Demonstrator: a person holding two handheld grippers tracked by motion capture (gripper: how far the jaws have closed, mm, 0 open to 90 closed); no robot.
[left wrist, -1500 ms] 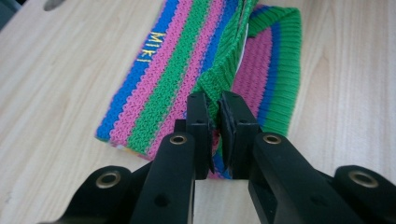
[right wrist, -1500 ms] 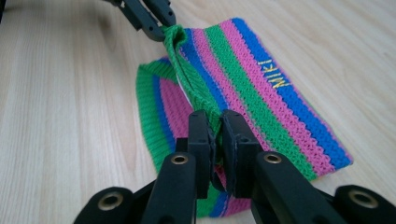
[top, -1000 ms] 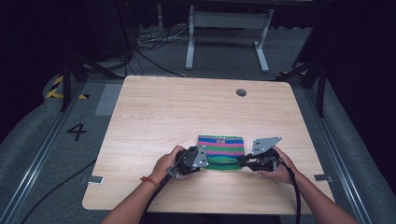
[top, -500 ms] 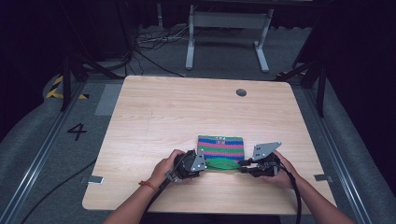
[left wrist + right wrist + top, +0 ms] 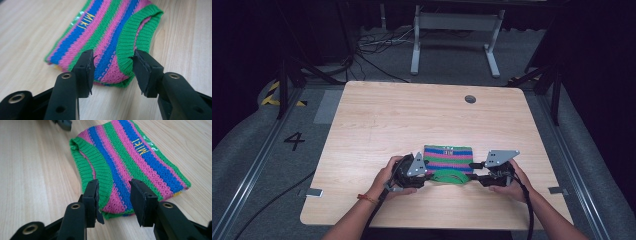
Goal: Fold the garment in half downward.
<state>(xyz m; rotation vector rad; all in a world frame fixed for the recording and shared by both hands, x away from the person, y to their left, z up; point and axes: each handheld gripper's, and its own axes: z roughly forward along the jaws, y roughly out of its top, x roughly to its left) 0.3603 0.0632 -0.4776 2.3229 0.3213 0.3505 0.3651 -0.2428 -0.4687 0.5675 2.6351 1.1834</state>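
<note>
On the bench [image 5: 377, 125], near the person's edge, lies a small striped knit top [image 5: 448, 156], folded flat, w/ pink, blue & green stripes. Its green rib collar [image 5: 449, 175] points at the person. Yellow letters sit on 1 blue stripe [image 5: 85, 21].

The left gripper [image 5: 424, 176] is just at the left end of the collar, the right gripper [image 5: 476, 176] just at the right end. Both have just been opening. In the left gripper view the jaws stand apart w/ the near corner of the top btwn them; the right-hand pad looks to be brushing the collar edge, but nothing is squeezed. In the right gripper view [image 5: 113, 195] it is the same: jaws apart, the corner lies btwn them, no pinch. So the top rests on the bench by itself, not held.

What could go wrong, as a guess:
- The pads have little torn bits at the tips. Loose knit loops could catch on 1 when a hand pulls back, & the top would get dragged or come unfolded.
- If 1 gripper backs off faster than the other, a snagged side would twist the top crooked.
- The collar stands up a bit. A low jaw sliding out could hook under it & flip the edge open.
- If the jaws shut again by mistake, they'd grab only 1 layer, so a lift would open the fold.

Safe way, I think: open wide, lift straight up, then pull back.
</note>
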